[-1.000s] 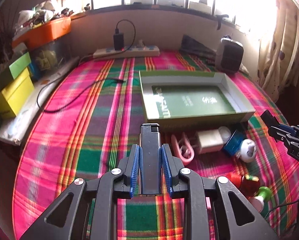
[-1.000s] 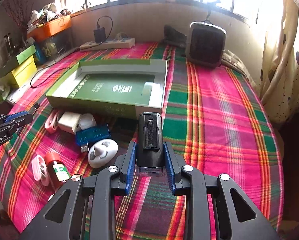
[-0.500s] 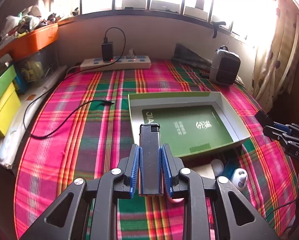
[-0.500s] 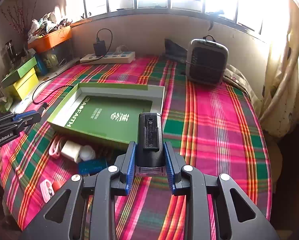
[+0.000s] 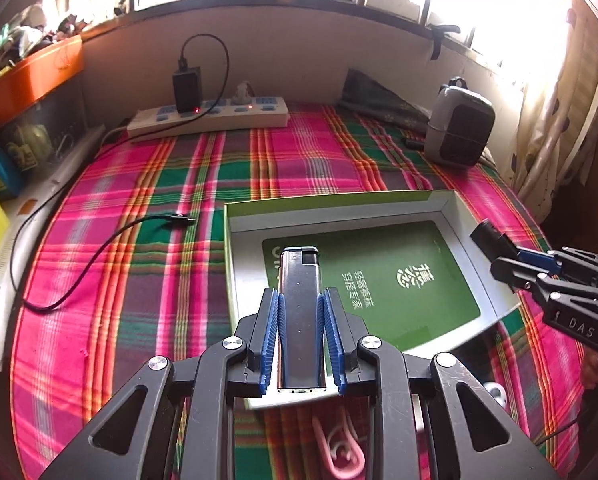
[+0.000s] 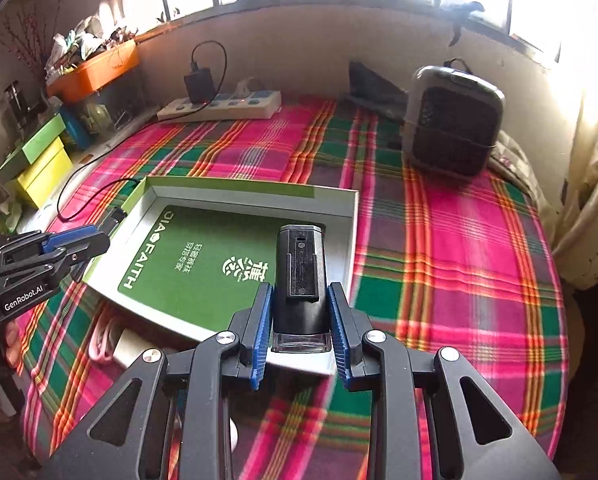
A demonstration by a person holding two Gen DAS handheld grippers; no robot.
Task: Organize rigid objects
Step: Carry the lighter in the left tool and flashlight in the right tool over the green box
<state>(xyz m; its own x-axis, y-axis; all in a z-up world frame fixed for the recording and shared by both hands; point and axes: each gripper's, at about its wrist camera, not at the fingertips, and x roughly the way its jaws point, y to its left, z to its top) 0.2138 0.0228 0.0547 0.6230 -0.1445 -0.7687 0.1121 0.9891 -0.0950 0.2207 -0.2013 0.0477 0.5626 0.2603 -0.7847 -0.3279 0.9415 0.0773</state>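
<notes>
My left gripper (image 5: 301,304) is shut on a silver lighter (image 5: 301,308) and holds it above the near left part of the open green box (image 5: 339,210). My right gripper (image 6: 301,300) is shut on a black rectangular object with a clear base (image 6: 299,280), held over the near right part of the same box (image 6: 243,190). The box has white walls and a green printed floor. Each gripper shows at the side of the other's view: the right one (image 5: 495,258) and the left one (image 6: 95,236).
A plaid cloth (image 5: 147,208) covers the table. A power strip (image 5: 211,114) with a black charger and cable lies at the back, a grey heater (image 6: 453,128) at back right. A pink clip (image 5: 339,444) and a white adapter (image 6: 129,346) lie near the box. Yellow and green boxes (image 6: 39,164) stand left.
Both grippers rose and moved forward with their objects, from the near side of the box to above it. The small items in front of the box dropped out of view.
</notes>
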